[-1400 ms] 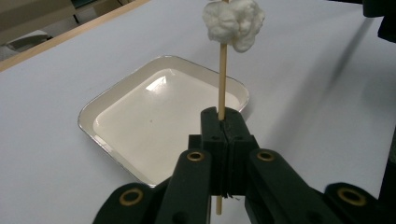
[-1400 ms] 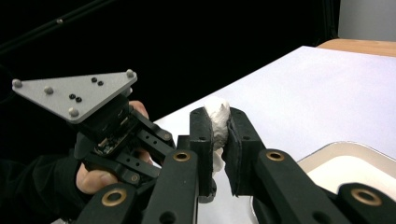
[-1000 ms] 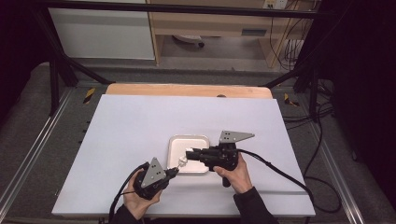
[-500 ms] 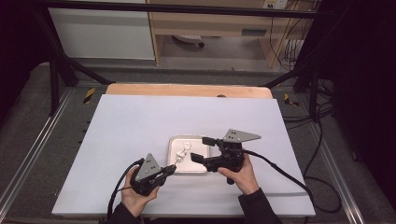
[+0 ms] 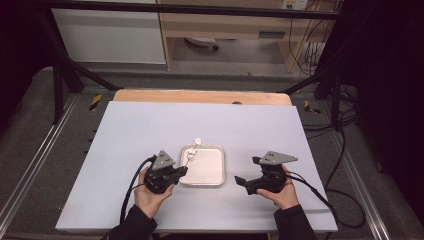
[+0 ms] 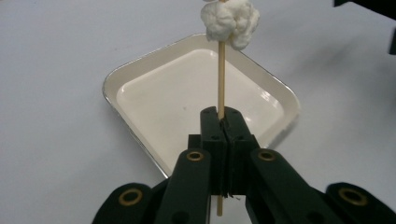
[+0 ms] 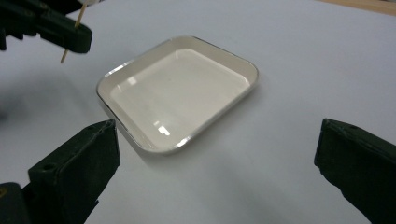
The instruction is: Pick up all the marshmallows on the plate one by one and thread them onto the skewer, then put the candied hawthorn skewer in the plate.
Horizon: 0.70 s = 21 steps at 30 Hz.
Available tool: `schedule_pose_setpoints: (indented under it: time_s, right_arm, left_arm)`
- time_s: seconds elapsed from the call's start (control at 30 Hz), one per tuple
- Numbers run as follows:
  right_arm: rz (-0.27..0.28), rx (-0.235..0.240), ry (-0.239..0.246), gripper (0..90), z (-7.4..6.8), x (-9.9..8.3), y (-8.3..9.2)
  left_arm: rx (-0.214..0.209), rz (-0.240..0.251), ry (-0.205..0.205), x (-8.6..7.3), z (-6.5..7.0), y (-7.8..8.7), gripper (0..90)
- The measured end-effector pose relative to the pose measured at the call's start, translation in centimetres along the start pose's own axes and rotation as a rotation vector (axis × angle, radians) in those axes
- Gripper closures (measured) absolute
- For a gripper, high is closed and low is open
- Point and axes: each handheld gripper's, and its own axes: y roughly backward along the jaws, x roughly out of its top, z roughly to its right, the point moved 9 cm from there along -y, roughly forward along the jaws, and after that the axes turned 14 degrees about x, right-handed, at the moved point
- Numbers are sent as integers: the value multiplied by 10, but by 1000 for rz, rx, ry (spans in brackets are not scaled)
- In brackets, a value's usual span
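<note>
A thin wooden skewer [image 6: 221, 74] carries a white fluffy lump [image 6: 231, 18] near its far end. My left gripper [image 6: 222, 116] is shut on the skewer's lower part and holds it over the left edge of a small cream tray [image 5: 217, 167]. In the high view the left gripper [image 5: 182, 171] sits at the tray's left side, with the skewer [image 5: 190, 157] slanting up and away. My right gripper [image 5: 246, 171] is to the right of the tray. Its jaws have just been opening and now stand wide apart [image 7: 217, 128] with nothing between them.
The tray [image 7: 177, 88] lies on a white tabletop [image 5: 150, 125] and looks bare inside. A wooden strip [image 5: 200, 96] runs along the table's far edge. Cables trail from both grippers toward the near edge. Dark frame rails flank the table.
The right gripper has pulled away from the left gripper and the tray toward the right, and its jaws have opened. The left gripper has shifted slightly left, still holding the skewer.
</note>
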Motion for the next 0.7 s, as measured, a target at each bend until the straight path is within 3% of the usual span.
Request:
schedule_pose_setpoints:
  time_s: [0.07, 0.17, 0.33, 0.47, 0.6, 0.7]
  right_arm:
    - [-7, -10, 7, 8, 3, -7, 6]
    - [-7, -18, 4, 8, 6, -17, 16]
    - [6, -47, -3, 8, 16, -26, 30]
    - [-6, -67, -2, 8, 20, -29, 35]
    - [2, -67, -9, 8, 20, -29, 37]
    - [9, -60, -6, 8, 20, -30, 38]
  left_arm:
    - [5, -26, 19, 4, 0, -9, 886]
    - [22, -104, 38, 4, 0, -21, 885]
    - [54, -208, 13, -2, 2, -37, 883]
    - [58, -262, 9, -8, 5, -43, 882]
    - [69, -275, 3, -9, 5, -47, 853]
    - [63, -259, -12, -6, 4, -44, 711]
